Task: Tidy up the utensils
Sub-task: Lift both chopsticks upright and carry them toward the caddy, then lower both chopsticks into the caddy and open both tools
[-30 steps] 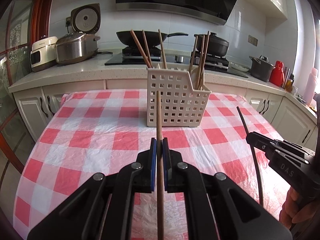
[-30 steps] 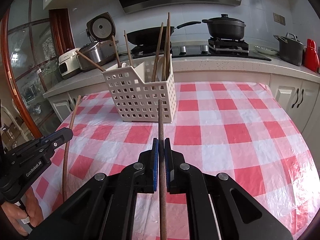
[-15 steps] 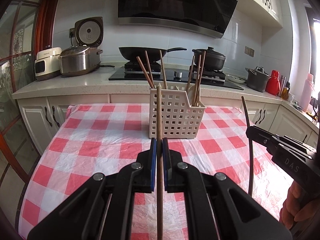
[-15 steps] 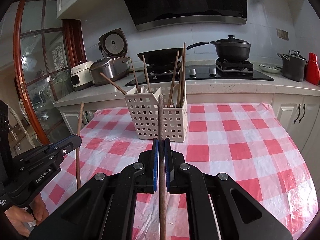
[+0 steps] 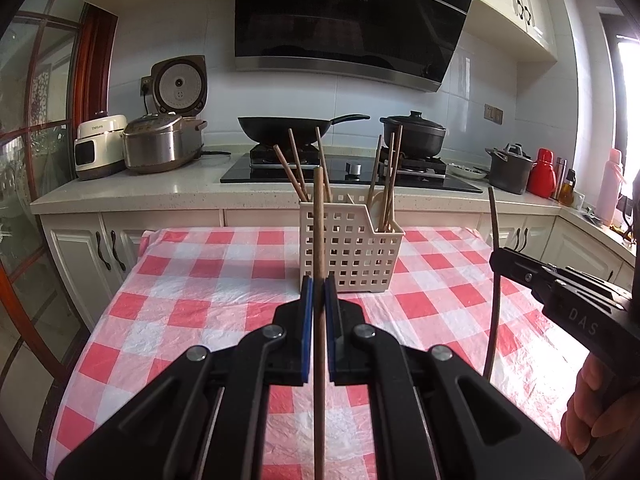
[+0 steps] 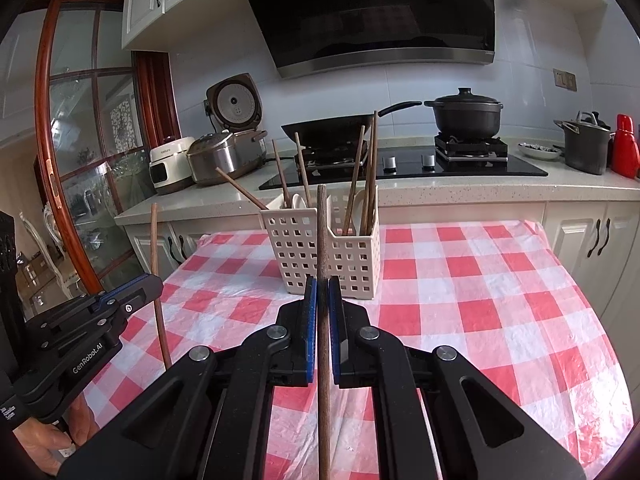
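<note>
A white perforated utensil basket [image 5: 354,246] stands on the red-checked table [image 5: 200,280] and holds several wooden chopsticks; it also shows in the right wrist view [image 6: 340,252]. My left gripper [image 5: 319,284] is shut on a light wooden chopstick [image 5: 319,232], held upright short of the basket. My right gripper [image 6: 322,284] is shut on a darker chopstick [image 6: 322,232], also upright short of the basket. Each gripper shows in the other's view, the right [image 5: 496,258] and the left [image 6: 154,284].
A counter runs behind the table with a stove, a wok [image 5: 288,128], a black pot [image 5: 414,134], rice cookers [image 5: 160,148] and a red flask [image 5: 542,174]. White cabinets stand below. A glass door [image 6: 80,160] is on the left.
Both grippers have lifted and pulled back from the basket with their chopsticks; the basket looks smaller and lower, and more of the wall and hood shows.
</note>
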`<state>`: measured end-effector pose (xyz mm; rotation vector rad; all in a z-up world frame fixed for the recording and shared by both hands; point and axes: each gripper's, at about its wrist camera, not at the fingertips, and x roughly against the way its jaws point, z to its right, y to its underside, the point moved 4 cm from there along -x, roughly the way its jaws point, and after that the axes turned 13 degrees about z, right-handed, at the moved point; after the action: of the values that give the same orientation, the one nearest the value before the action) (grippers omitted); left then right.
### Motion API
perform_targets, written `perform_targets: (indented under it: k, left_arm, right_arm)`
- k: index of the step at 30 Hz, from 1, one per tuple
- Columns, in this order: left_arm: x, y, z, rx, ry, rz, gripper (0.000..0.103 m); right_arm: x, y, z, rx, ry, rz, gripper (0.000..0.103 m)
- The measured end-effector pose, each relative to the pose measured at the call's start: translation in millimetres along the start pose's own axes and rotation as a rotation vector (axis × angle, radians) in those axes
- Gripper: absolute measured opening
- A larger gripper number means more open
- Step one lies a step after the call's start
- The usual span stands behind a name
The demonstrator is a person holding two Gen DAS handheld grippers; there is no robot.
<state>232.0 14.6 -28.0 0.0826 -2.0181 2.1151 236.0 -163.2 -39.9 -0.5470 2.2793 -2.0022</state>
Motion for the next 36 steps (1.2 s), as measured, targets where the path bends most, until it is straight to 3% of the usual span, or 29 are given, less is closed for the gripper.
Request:
perform_targets:
  k: [11, 36]
  left_arm:
    - [21, -15, 3, -0.016, -0.008, 0.071, 0.006]
    - [26, -25, 7, -0.05, 0.006, 0.094, 0.006]
  right_arm:
    - [15, -11, -7, 0.009, -0.019, 0.042, 0.006]
    - [29, -24, -19, 0.053, -0.043, 0.106, 0.006]
